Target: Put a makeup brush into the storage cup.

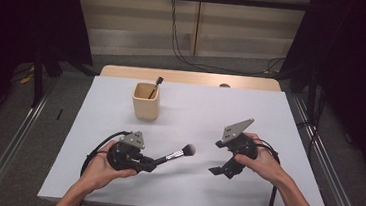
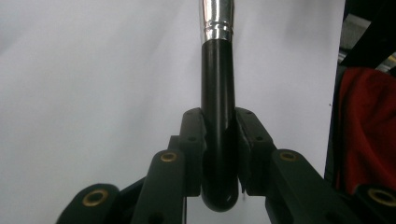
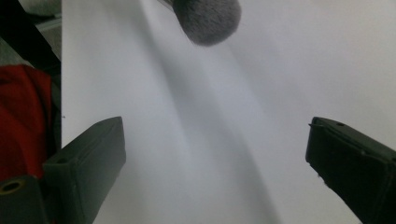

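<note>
We hold the makeup brush (image 1: 176, 155) by its black handle, clamped in our left gripper (image 1: 151, 164) over the table's (image 1: 270, 115) near-left part. Our right gripper (image 1: 220, 159) stands wide apart, empty. The cup (image 1: 146, 101) near the far edge already carries 1 brush; ours is not yet in.

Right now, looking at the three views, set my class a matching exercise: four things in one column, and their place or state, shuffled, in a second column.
Things:
1. makeup brush
2. left tongs
3. right tongs
4. beige cup

Place or state:
A. open, nothing between the jaws
B. standing toward the table's far edge with a dark-handled tool inside
C. shut on a black handle
D. held level above the table, bristles pointing toward the other hand

Pairs: 1-D, 2-C, 3-A, 4-B
</note>
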Demonstrator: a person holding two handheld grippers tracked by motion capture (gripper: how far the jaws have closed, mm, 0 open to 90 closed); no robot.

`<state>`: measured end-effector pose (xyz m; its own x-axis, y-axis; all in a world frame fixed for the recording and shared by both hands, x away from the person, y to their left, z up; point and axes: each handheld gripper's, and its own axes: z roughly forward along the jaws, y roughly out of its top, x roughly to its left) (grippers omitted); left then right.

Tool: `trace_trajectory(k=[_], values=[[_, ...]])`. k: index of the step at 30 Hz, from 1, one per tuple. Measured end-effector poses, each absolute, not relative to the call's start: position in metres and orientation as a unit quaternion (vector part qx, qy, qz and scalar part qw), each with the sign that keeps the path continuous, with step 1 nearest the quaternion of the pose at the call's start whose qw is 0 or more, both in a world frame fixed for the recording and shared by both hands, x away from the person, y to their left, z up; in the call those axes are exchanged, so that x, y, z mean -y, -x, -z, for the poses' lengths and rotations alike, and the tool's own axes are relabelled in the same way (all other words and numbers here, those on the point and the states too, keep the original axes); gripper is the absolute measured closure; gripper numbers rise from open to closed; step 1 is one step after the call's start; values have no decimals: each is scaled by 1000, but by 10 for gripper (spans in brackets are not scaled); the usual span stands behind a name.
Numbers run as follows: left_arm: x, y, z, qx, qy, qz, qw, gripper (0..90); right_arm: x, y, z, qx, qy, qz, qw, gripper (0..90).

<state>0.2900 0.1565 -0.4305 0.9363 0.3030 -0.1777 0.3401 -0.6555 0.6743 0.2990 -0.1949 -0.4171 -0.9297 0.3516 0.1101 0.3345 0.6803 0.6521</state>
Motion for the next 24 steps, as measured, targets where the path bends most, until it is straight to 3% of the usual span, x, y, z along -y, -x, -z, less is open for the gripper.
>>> trace_trajectory(k=[24], values=[[-165, -283, 436, -194, -864, -6, 464, 747, 197, -277, 433, -870, -218, -440, 40, 67]])
